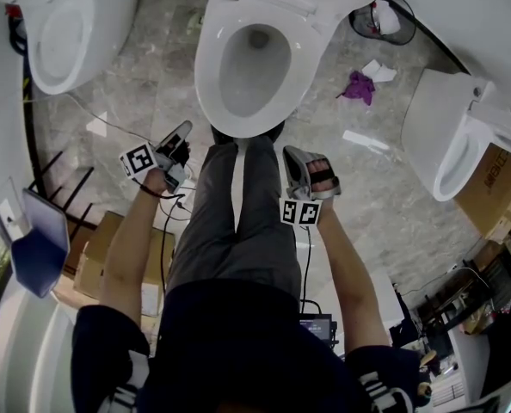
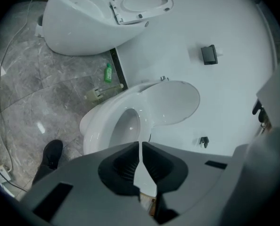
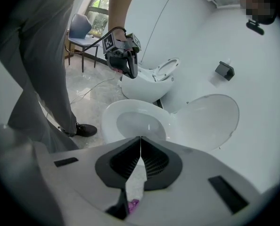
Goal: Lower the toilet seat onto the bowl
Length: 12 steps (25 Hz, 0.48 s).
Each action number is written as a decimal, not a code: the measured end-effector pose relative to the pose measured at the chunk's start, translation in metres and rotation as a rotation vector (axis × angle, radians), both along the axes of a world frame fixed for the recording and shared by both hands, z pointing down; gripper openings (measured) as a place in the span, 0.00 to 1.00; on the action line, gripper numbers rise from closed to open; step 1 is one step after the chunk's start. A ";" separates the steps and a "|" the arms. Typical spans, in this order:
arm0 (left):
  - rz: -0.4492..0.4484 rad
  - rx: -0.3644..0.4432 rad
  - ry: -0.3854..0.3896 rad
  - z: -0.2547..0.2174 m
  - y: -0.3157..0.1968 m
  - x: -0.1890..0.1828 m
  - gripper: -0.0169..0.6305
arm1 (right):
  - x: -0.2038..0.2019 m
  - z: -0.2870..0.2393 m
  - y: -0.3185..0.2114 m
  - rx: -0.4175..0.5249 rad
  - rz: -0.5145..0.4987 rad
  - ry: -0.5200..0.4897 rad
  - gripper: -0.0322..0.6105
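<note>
White plastic, the toilet seat (image 1: 207,76) lies flat on the bowl (image 2: 90,132), with the lid (image 3: 210,121) propped up behind it. From both grippers it sits at twelve o'clock, well apart from their tips. The left gripper (image 1: 183,129) and right gripper (image 1: 292,153) are both clenched on nothing, at nine and three o'clock of the person's legs (image 1: 238,222).
</note>
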<state>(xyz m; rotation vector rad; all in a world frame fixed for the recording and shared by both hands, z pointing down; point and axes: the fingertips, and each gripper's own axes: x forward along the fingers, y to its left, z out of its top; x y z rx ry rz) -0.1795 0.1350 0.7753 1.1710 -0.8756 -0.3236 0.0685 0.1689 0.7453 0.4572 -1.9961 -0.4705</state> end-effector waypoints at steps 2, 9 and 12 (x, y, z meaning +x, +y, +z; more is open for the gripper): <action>0.001 0.005 -0.004 -0.009 0.001 -0.001 0.09 | 0.000 -0.006 0.001 -0.002 0.010 -0.006 0.08; -0.005 0.045 -0.013 -0.033 -0.002 -0.004 0.06 | -0.003 -0.026 0.002 0.006 0.021 -0.015 0.08; -0.012 0.063 -0.021 -0.044 -0.005 -0.004 0.06 | -0.004 -0.033 0.004 0.004 0.024 -0.018 0.08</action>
